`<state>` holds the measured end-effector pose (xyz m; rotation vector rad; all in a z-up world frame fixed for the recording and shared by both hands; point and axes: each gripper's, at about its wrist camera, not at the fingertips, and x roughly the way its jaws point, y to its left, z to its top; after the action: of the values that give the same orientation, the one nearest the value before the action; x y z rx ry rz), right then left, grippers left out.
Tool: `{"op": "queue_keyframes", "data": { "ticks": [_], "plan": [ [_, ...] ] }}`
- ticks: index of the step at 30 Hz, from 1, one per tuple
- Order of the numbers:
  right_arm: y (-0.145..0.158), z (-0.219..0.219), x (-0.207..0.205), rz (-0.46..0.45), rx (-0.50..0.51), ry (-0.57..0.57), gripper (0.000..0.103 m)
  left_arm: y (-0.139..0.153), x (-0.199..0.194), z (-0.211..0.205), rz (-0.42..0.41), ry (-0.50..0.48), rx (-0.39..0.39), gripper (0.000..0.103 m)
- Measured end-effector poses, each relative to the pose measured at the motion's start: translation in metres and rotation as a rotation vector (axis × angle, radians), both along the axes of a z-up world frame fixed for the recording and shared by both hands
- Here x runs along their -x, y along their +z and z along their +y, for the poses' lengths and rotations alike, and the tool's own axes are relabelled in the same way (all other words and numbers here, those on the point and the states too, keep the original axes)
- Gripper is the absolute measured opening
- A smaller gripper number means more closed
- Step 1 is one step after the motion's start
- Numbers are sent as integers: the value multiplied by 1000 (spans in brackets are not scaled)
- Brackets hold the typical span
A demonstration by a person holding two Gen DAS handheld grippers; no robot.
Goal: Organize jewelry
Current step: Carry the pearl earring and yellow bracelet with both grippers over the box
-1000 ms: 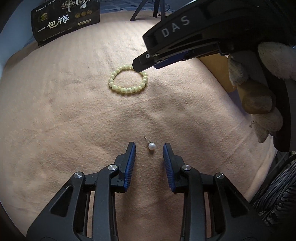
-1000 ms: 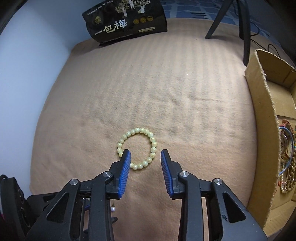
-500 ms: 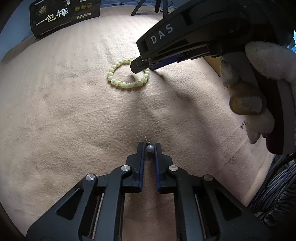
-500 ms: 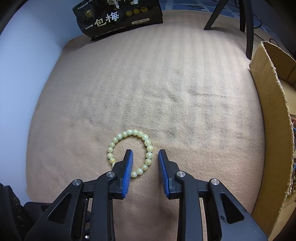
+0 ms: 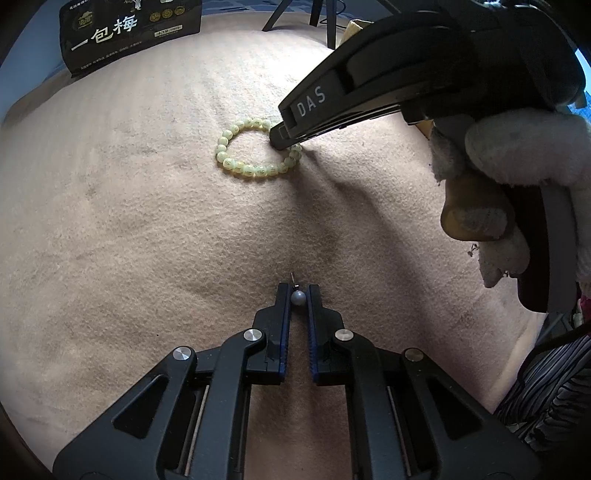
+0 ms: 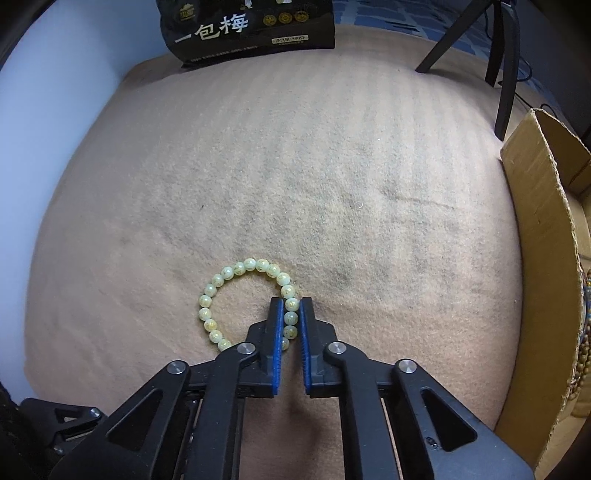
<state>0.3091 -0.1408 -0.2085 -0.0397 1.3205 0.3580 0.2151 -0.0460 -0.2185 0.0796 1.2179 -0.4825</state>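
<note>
A small pearl stud earring (image 5: 298,297) lies on the peach cloth, and my left gripper (image 5: 298,295) is shut on its pearl, the thin post sticking out beyond the tips. A pale yellow-green bead bracelet (image 6: 236,271) lies farther back on the cloth. My right gripper (image 6: 290,308) is shut on the right side of this bracelet, with several beads pinched between the blue pads. In the left wrist view the right gripper (image 5: 280,142) comes in from the upper right, its tips pressed down on the bracelet (image 5: 240,168), held by a gloved hand (image 5: 517,155).
A black snack bag (image 6: 247,26) with Chinese lettering stands at the far edge of the cloth. An open cardboard box (image 6: 539,236) with other beaded jewelry inside sits at the right. Dark tripod legs (image 6: 506,62) stand behind the cloth.
Both grippers went from open to shut. The left one closed on the pearl earring, the right one came down a little over the bracelet and closed on its right side.
</note>
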Motion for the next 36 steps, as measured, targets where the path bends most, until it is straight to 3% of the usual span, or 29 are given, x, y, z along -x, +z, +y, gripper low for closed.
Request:
{"op": "queue_keyframes", "data": {
  "ticks": [17,36],
  "plan": [
    [56,-18,16,-105,-66,7,6,27,-2,12,-51,52,14,6],
    [120,-100,23,-233,-131,-91,6,73,-33,-24,-155,75,94,6]
  ]
}}
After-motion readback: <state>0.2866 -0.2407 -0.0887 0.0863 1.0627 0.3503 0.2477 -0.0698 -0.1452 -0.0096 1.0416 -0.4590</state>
